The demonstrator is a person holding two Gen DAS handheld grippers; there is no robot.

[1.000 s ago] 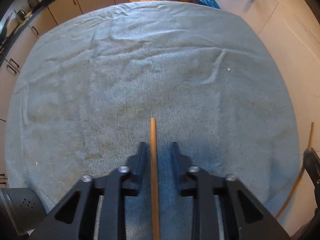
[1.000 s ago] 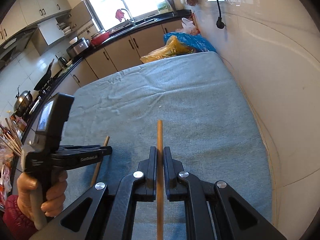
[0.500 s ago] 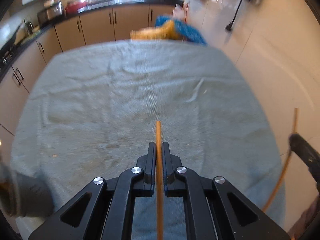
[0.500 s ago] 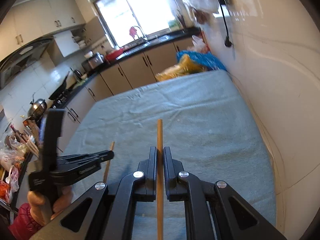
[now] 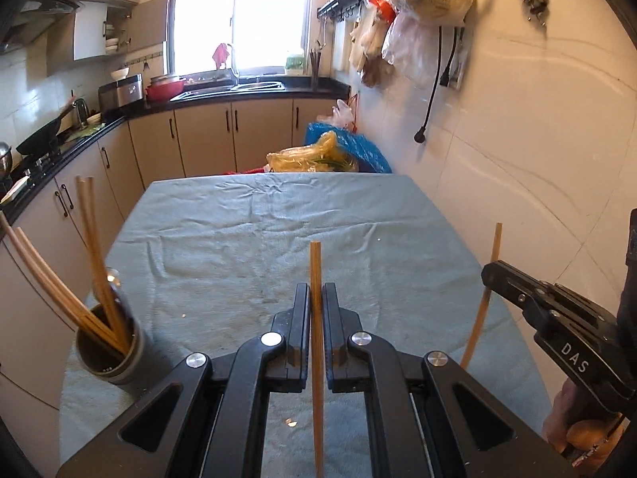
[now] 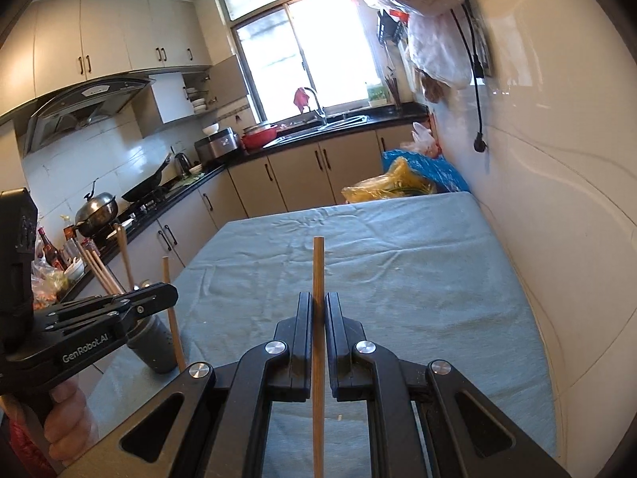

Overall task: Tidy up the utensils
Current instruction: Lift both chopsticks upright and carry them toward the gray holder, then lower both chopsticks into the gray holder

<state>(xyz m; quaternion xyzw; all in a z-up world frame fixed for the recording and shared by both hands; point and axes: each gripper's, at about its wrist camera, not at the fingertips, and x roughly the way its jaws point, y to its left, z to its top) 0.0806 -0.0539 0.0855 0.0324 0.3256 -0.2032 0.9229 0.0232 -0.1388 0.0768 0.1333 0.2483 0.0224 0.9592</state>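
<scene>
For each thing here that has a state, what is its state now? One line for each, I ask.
Left gripper: shut on a chopstick.
Right gripper: shut on a second chopstick.
Holder: upright at the table's left edge, several chopsticks leaning in it.
Blue cloth: spread over the table, wrinkled.
Window: bright daylight.

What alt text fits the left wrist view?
The left tool grips a chopstick above a blue cloth. A grey holder with more chopsticks stands at left; the right tool holds another chopstick at right.
</scene>
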